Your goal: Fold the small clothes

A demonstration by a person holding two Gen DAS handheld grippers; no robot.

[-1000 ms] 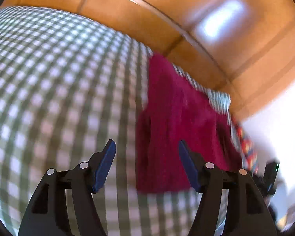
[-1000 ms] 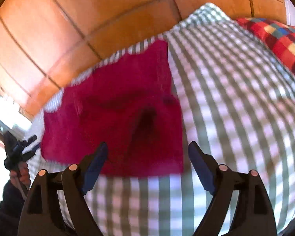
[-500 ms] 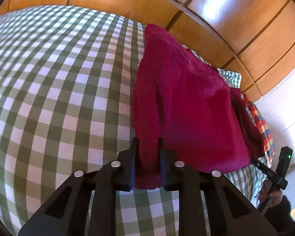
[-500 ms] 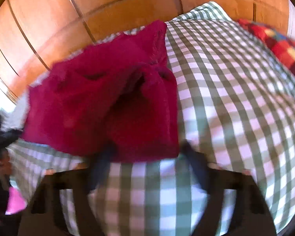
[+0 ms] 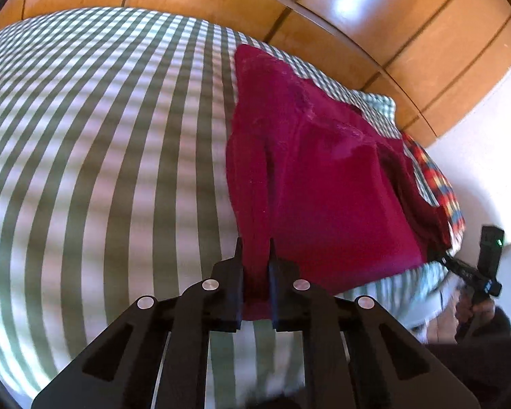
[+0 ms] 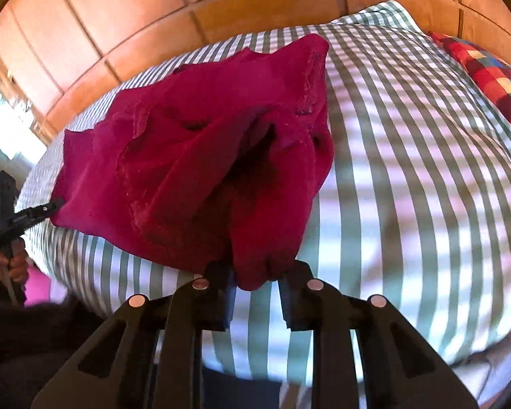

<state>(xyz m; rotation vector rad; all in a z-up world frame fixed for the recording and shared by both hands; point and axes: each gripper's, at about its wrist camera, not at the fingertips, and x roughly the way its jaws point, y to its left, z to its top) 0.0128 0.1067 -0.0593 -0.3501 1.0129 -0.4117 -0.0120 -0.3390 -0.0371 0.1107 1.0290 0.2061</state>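
Crimson fleecy knit garment (image 5: 323, 184) — small, rumpled, lying on a bed under a green-and-white gingham bedspread (image 5: 102, 143), its near edge lifted off the cloth at both corners; far edge close to the bed's rim, before orange-brown wooden panelling (image 5: 374, 17).

Left gripper (image 5: 255, 262), black, two-fingered — jaws narrow and closing, a fold of the garment's near left corner pinched between them; fingers (image 5: 236, 266) pressed on the fabric.

Right gripper (image 6: 257, 279), black, two-fingered — jaws a little wider, closing, a thicker bunch of the garment's near right corner clamped between them; fabric puckered into a hollow just above the grip.

Red, blue and yellow checked cushion (image 6: 487, 78) at the bed's right edge, apart from the garment.

No containers in view.
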